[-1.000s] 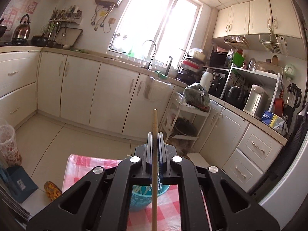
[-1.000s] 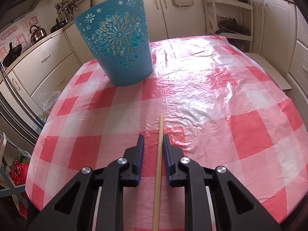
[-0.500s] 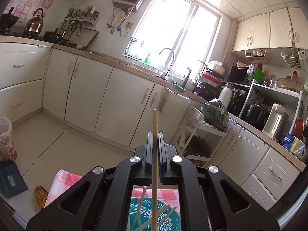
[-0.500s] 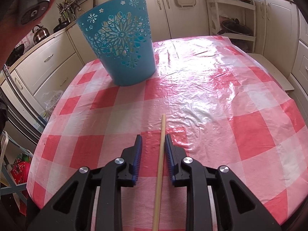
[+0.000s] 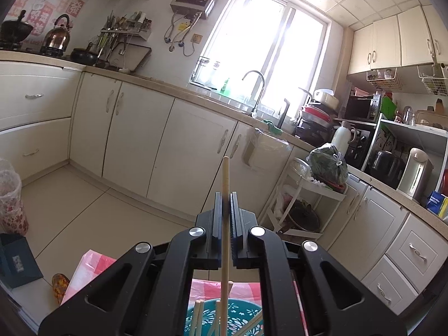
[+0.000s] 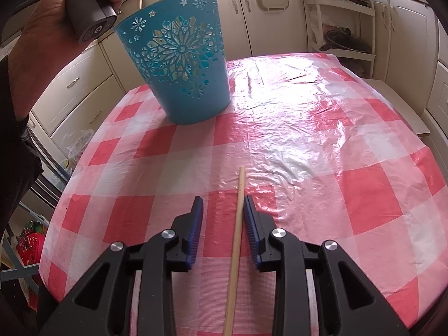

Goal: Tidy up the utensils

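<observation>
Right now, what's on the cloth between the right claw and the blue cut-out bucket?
Nothing: bare red-checked plastic tablecloth from right claw to blue cut-out bucket, per the right wrist view.

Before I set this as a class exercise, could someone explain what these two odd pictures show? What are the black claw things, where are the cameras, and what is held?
No robot here: a person holds a black two-finger gripper in each hand, each with a camera looking along its fingers.

Left camera: the left gripper is shut on a thin wooden chopstick, above the blue plastic cut-out bucket, which already holds several chopsticks.

Right camera: the right gripper points down at the red-and-white checked tablecloth. Its jaws have just been opening; another wooden chopstick lies between them, unpinched. The person's left hand shows top left.
</observation>
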The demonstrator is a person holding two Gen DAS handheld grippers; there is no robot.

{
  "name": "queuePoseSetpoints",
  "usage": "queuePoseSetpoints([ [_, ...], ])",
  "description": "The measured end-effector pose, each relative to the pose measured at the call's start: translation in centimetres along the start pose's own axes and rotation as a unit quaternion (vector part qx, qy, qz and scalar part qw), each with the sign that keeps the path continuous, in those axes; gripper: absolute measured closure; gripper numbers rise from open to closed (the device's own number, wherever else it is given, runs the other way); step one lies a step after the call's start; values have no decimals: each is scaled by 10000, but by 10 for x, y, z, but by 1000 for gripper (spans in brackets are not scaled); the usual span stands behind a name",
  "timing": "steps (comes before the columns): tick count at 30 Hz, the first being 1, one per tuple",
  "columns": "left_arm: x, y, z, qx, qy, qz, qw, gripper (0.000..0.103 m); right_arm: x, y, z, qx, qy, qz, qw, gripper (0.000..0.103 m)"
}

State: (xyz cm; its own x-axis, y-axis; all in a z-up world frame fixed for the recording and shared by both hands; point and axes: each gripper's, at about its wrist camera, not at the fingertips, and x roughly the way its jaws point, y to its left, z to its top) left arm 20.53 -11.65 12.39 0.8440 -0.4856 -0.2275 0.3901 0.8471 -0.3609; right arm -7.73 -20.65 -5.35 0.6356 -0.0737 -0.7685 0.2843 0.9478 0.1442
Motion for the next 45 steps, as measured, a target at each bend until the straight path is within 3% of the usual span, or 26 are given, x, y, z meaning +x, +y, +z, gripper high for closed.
queuePoseSetpoints([
  [11,-4,-5,-24,585,615,125,9963,96,0,1,0,9,1,8,10000,72],
  [14,-19,-1,-29,722,742,196,9944,78,1,0,1,20,16,58,10000,72],
  [16,-38,3,-32,806,676,319,9939,51,1,-2,2,54,51,129,9999,73],
  [22,-105,29,-52,959,505,625,9922,23,1,-13,6,283,191,307,9989,80],
  [30,-117,84,-124,574,1542,894,9823,22,5,-1,11,-195,262,-164,9993,82],
  [37,-108,90,-161,957,2148,1106,9656,20,1,10,4,-828,282,-680,9938,97],
  [40,-102,89,-172,1121,2327,1195,9586,16,-3,-3,7,-454,304,-393,9977,98],
  [45,-93,92,-192,1224,2601,1298,9490,13,-28,-16,28,118,-131,261,9995,98],
])
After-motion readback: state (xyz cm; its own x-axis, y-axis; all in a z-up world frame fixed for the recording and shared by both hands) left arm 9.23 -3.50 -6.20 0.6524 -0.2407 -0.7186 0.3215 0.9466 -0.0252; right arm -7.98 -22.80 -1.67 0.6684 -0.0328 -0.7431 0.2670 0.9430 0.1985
